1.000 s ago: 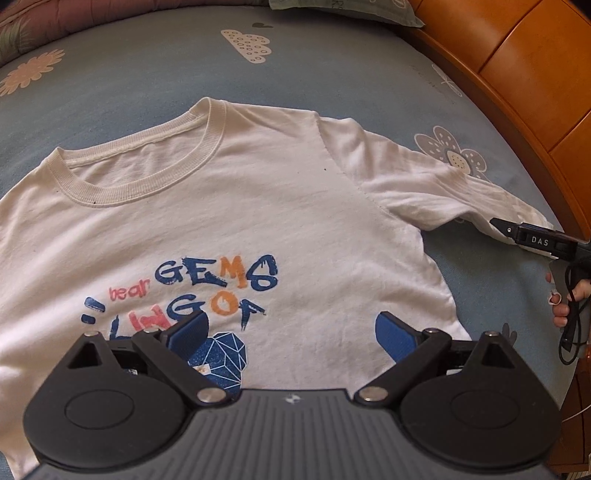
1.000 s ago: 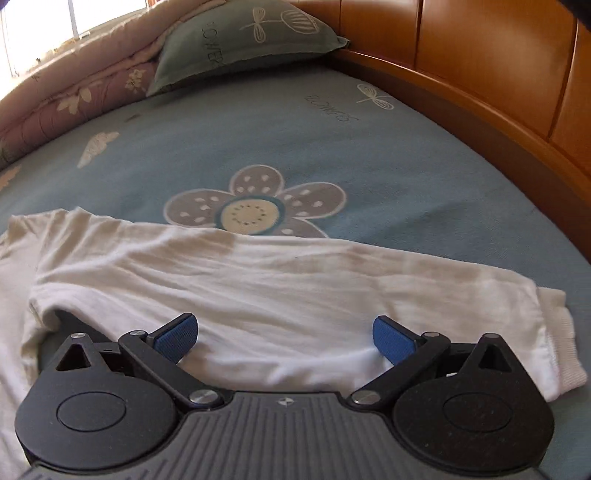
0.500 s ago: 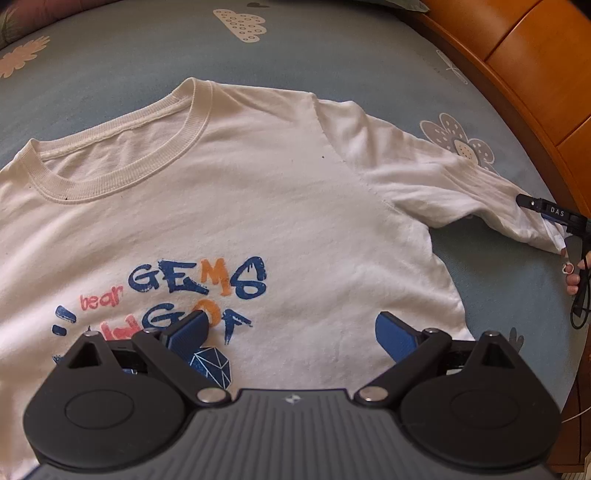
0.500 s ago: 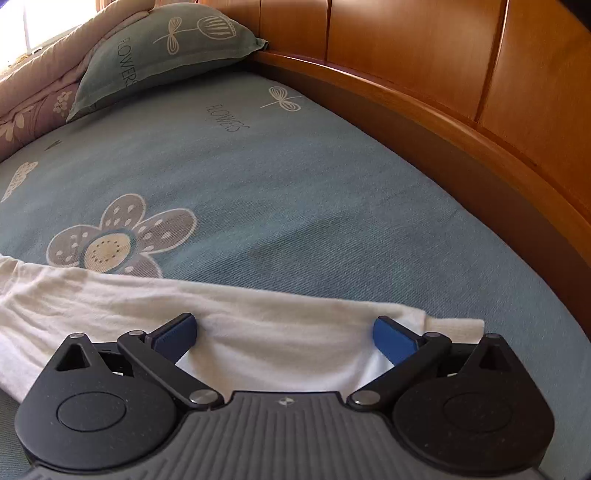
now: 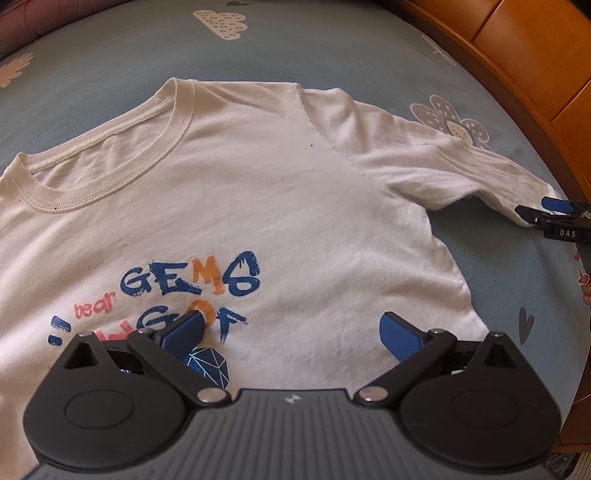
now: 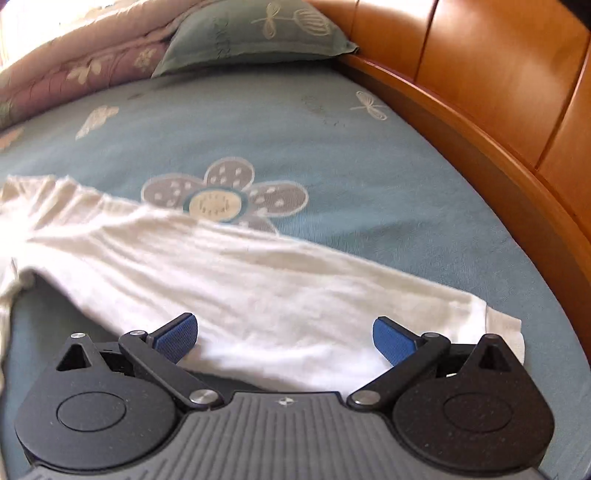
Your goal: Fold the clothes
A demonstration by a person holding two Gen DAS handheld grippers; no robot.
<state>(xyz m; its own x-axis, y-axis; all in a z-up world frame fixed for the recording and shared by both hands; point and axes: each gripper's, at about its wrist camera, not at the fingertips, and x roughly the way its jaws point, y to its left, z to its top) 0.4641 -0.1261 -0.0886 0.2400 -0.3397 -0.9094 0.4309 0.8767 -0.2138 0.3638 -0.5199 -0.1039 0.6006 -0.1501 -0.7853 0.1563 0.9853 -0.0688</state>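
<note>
A white T-shirt (image 5: 258,192) with blue and orange lettering lies spread flat, front up, on the blue bed. My left gripper (image 5: 291,328) is open and empty, hovering over the print on the shirt's chest. The shirt's sleeve (image 6: 258,291) stretches across the right wrist view. My right gripper (image 6: 284,334) is open just above the sleeve's near edge, close to the cuff (image 6: 502,328). In the left wrist view the right gripper (image 5: 550,218) sits at the sleeve's cuff end, at the frame's right edge.
The blue bed sheet (image 6: 332,140) with flower prints runs to a curved wooden bed frame (image 6: 498,147) on the right. A green pillow (image 6: 255,33) and a pink quilt (image 6: 74,70) lie at the far end.
The left gripper has moved forward over the shirt's chest. The right gripper swung toward the cuff, then back left along the sleeve. Both stayed open.
</note>
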